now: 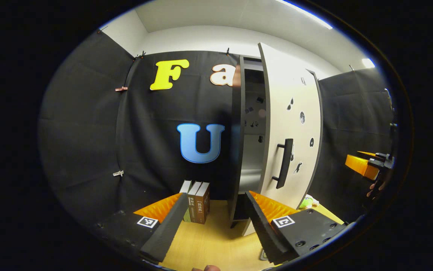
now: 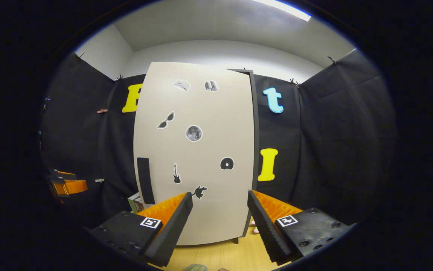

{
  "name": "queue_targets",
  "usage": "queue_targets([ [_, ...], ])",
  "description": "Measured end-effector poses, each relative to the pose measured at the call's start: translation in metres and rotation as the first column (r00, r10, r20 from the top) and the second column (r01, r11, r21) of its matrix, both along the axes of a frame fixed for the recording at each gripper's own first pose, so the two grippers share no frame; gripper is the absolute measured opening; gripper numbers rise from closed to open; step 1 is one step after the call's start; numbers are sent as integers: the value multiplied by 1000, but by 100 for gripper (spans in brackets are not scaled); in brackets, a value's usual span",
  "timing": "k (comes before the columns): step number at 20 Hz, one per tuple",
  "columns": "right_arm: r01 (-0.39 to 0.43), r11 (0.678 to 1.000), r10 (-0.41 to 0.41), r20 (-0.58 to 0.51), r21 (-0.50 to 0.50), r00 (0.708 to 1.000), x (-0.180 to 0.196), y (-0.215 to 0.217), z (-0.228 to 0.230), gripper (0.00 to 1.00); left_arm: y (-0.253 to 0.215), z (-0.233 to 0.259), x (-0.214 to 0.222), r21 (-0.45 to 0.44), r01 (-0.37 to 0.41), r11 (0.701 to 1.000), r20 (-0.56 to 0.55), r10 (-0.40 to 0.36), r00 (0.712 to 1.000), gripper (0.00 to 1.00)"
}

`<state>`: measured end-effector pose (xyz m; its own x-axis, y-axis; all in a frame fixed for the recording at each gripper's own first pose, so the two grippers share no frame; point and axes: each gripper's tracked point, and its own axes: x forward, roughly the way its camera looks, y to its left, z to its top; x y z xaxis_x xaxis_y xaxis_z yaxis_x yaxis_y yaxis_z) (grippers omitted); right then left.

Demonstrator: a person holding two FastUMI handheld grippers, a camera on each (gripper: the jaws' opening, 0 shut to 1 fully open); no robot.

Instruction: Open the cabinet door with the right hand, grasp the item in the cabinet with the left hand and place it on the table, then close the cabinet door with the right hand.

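The left tongs [image 1: 214,222] stand released, their fingers spread wide with nothing between them, low over the wooden surface [image 1: 216,241]. They face the cabinet [image 1: 239,150], whose door [image 1: 291,124] is swung partly ajar, its edge turned toward the camera. A dark bar handle [image 1: 285,162] sits upright on the door's face, among small stickers. Through the gap, pale shelves show inside the cabinet; a few small dark shapes sit on the back wall there, too small to tell what they are, and which item is meant cannot be made out. Three books [image 1: 197,201] stand upright on the surface, left of the cabinet and just beyond the left finger. A small green thing [image 1: 307,202] lies on the surface past the door's lower edge. At the far right edge of the left gripper view, the other tongs appear with a hand [image 1: 375,188] beneath them, well apart from the door.

In the right gripper view, the right tongs [image 2: 220,222] are likewise released and hold nothing. The door [image 2: 197,150] fronts them broadly, near but not touched. Its handle [image 2: 145,180] is at the lower left of the panel, left of the left finger. The left tongs [image 2: 66,185] show far off at the left edge.
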<state>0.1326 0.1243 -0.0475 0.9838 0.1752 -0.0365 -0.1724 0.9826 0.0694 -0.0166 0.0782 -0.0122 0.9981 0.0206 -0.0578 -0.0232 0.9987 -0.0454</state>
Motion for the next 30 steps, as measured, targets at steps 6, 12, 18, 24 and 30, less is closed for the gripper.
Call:
queue_targets([
  [6, 22, 1000, -22, 20, -11, 1000, -3, -11, 5, 95, -5, 1, -3, -1, 4, 1000, 3, -4, 1000, 95],
  [12, 20, 1000, -20, 25, -5, 999, -8, -14, 8, 96, -12, 2, -6, 6, 15, 1000, 11, -15, 1000, 95],
  [18, 30, 1000, -29, 27, -5, 999, -14, -20, 10, 96, -18, 1, -7, 15, 21, 1000, 6, -21, 1000, 95],
  [24, 35, 999, -35, 22, -15, 999, -17, -23, 9, 96, -22, 5, -7, 26, 17, 1000, 14, -18, 1000, 95],
  [30, 35, 999, -35, 25, -19, 999, -18, -23, 9, 96, -23, 5, -7, 37, 12, 999, 15, -12, 1000, 95],
])
